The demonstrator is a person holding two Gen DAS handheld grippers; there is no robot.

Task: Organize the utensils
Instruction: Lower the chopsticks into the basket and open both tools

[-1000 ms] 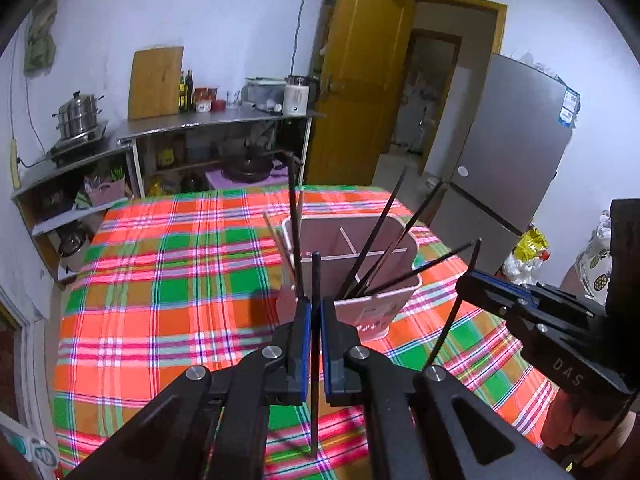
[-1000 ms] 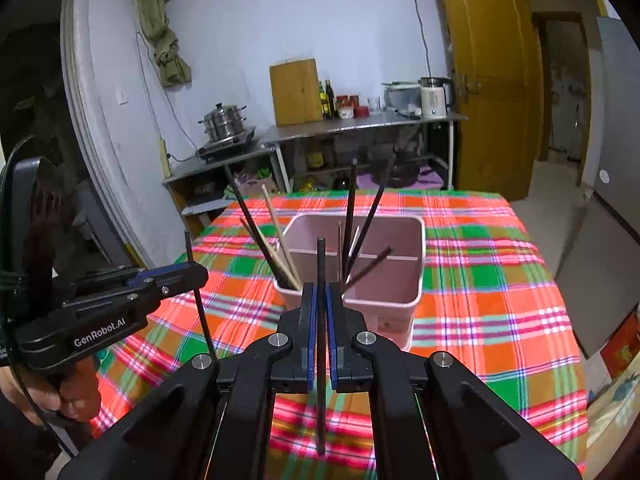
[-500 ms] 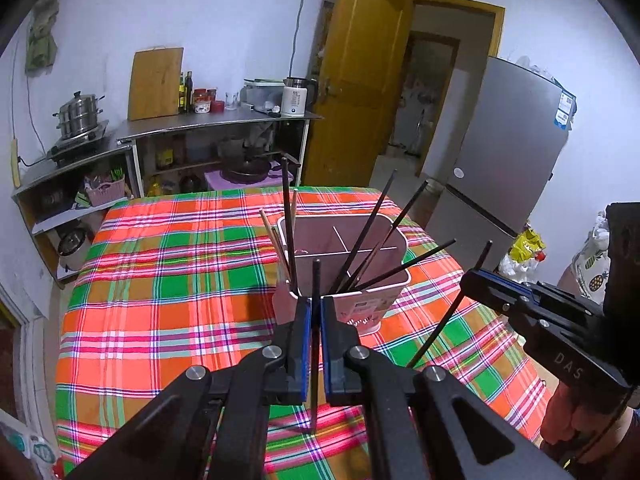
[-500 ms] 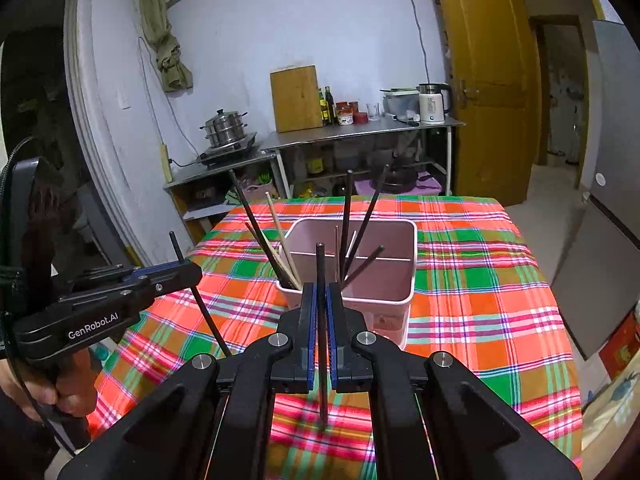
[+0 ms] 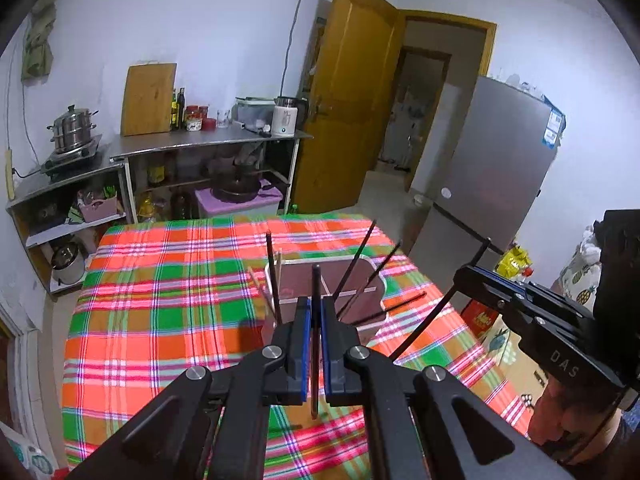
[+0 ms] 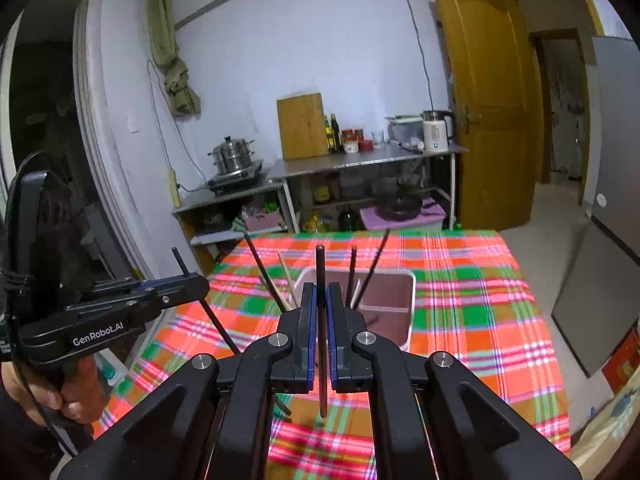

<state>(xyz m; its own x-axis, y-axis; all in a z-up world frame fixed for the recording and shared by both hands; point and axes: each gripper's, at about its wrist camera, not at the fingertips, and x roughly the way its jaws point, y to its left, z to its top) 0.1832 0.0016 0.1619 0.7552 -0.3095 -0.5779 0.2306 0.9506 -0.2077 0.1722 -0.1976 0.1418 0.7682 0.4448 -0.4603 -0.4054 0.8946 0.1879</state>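
Chopstick (image 5: 315, 320) upright between clamped fingers (image 5: 302, 320) — both grippers.

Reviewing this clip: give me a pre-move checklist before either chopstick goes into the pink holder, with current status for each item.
1. Left gripper shut on a dark chopstick: ok.
2. Right gripper shut on its dark chopstick: ok.
3. Pink holder upright on the plaid tablecloth: ok.
4. Free space in the holder's right compartment: ok.
5. Chopstick tips clear of the sticks already in the holder: cannot tell.
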